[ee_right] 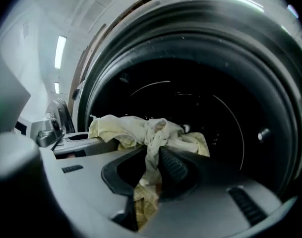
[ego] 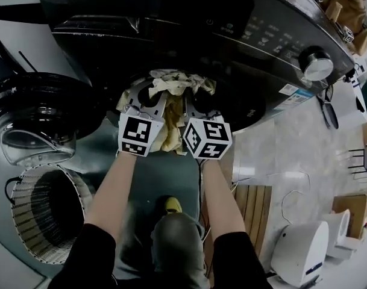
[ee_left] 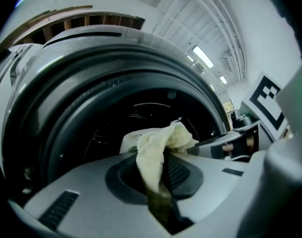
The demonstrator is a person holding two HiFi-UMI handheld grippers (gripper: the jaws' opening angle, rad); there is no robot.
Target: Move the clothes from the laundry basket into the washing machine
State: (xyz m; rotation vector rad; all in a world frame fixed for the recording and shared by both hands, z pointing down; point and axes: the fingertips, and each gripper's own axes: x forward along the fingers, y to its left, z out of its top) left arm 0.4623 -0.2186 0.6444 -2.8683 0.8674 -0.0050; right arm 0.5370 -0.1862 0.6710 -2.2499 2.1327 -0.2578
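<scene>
A pale yellow cloth (ego: pixel 174 82) hangs bunched at the mouth of the dark washing machine (ego: pixel 171 17). My left gripper (ego: pixel 146 101) and right gripper (ego: pixel 198 106) sit side by side just below the opening, each shut on part of it. In the left gripper view the cloth (ee_left: pixel 155 152) rises from between the pads of the left gripper (ee_left: pixel 158 180), with the dark drum (ee_left: pixel 106 128) right behind. The right gripper (ee_right: pixel 150 177) pinches a twisted fold of the cloth (ee_right: pixel 136 130) in front of the drum (ee_right: pixel 205 113). The white wicker laundry basket (ego: pixel 26 188) stands at the lower left; its inside looks dark.
The machine's round glass door (ego: pixel 32 122) stands swung open to the left, above the basket. A yellow shoe (ego: pixel 173 205) shows between my arms. A wooden slatted piece (ego: pixel 255 206) and a white appliance (ego: pixel 301 251) are on the floor to the right. A person (ego: pixel 347 8) is at the far upper right.
</scene>
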